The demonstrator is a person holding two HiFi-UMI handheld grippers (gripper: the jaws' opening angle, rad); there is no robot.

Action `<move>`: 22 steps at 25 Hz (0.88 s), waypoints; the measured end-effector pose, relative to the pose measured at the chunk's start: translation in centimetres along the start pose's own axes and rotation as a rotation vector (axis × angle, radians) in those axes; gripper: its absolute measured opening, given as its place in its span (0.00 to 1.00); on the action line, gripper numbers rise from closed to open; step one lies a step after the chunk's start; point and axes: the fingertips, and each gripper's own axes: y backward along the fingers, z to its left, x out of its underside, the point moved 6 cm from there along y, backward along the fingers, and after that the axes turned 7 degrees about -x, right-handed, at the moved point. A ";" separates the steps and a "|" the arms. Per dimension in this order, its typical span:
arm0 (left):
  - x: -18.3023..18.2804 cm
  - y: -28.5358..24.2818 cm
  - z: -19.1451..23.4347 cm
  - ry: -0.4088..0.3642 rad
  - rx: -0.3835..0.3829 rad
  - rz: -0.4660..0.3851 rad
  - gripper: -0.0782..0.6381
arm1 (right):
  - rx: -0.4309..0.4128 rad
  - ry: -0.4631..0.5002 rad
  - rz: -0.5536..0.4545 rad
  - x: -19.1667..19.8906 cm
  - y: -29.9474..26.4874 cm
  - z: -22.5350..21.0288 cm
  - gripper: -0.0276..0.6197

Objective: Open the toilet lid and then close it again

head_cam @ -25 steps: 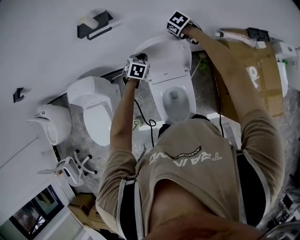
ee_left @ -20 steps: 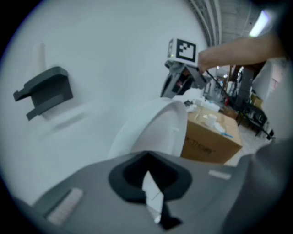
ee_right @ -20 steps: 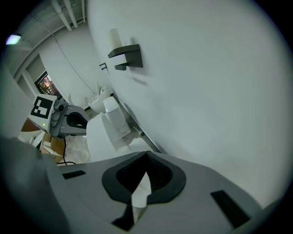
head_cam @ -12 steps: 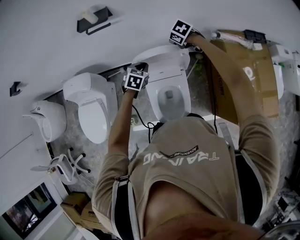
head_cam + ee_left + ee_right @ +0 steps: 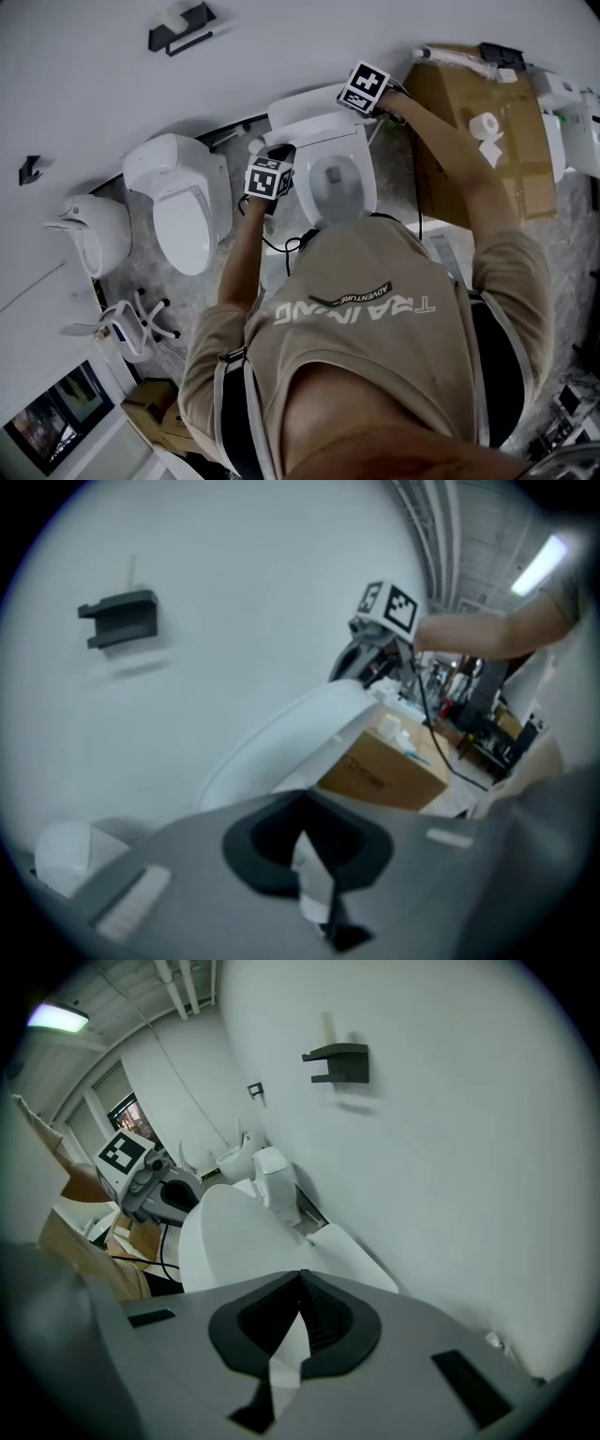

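The white toilet (image 5: 339, 178) stands against the wall with its lid (image 5: 314, 114) raised and the bowl showing. My right gripper (image 5: 351, 94) is at the lid's upper right edge, jaws shut. My left gripper (image 5: 279, 153) hovers by the toilet's left side, jaws shut with nothing between them. In the left gripper view the raised lid (image 5: 281, 731) rises ahead, with the right gripper (image 5: 371, 654) at its top. From the right gripper view the lid (image 5: 234, 1241) curves in front, and the left gripper (image 5: 155, 1194) is beyond it.
A second toilet (image 5: 183, 202) and another white fixture (image 5: 89, 234) stand to the left. A cardboard box (image 5: 478, 141) is right of the toilet. A black shelf (image 5: 178, 28) hangs on the wall. A black cable (image 5: 281, 246) lies on the floor.
The head view has pulled back and the lid now looks more upright against the wall. The right gripper stayed at the lid's top; the left gripper dropped lower beside the bowl.
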 end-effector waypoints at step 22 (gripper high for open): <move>10.9 4.7 -7.0 0.195 -0.007 0.046 0.11 | -0.080 -0.085 0.015 11.9 -4.7 12.1 0.06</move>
